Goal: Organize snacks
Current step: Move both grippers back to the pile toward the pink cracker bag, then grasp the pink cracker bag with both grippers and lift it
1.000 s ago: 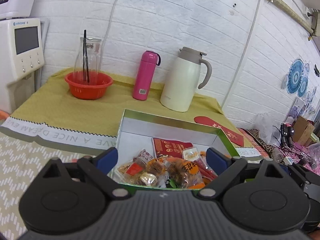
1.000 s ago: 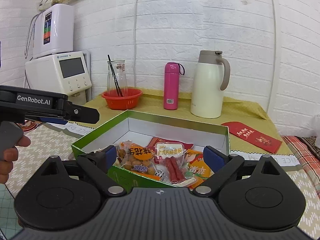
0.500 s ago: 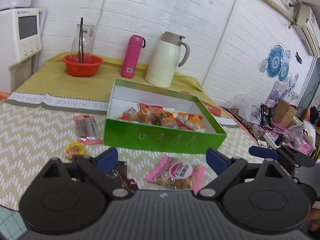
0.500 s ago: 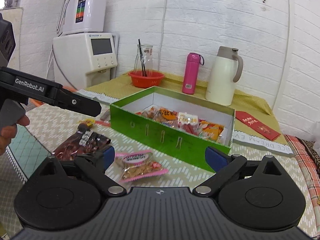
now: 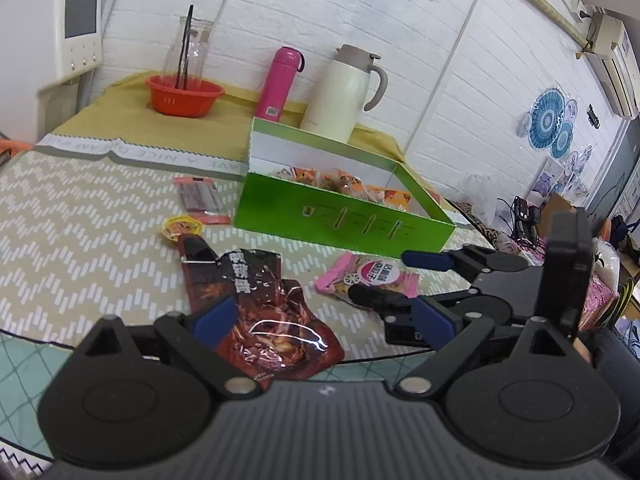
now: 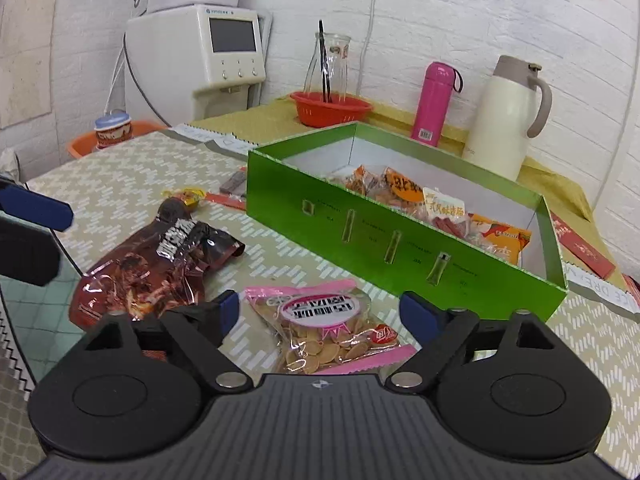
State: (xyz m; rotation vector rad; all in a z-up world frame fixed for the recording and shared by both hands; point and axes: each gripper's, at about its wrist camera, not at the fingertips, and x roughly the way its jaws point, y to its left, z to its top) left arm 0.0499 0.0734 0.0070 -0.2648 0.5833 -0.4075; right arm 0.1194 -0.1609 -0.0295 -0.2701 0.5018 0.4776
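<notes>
A green box (image 5: 340, 216) (image 6: 400, 240) holding several wrapped snacks stands on the patterned table. In front of it lie a dark red snack bag (image 5: 260, 308) (image 6: 160, 264) and a pink seed packet (image 5: 368, 276) (image 6: 332, 320). A small yellow snack (image 5: 182, 226) (image 6: 188, 196) and a red strip packet (image 5: 200, 200) lie left of the box. My left gripper (image 5: 322, 318) is open just above the near end of the dark red bag. My right gripper (image 6: 322, 312) (image 5: 400, 278) is open over the pink packet, holding nothing.
Behind the box stand a red basket (image 5: 184, 96) with a glass jar, a pink bottle (image 5: 280, 84) and a cream thermos jug (image 5: 344, 92). A water dispenser (image 6: 200, 60) is at the back left. A red envelope (image 6: 580, 248) lies right of the box.
Both grippers have drawn back from above the box and come down toward the table's near edge, so the loose packets in front of the box now lie between their fingers.
</notes>
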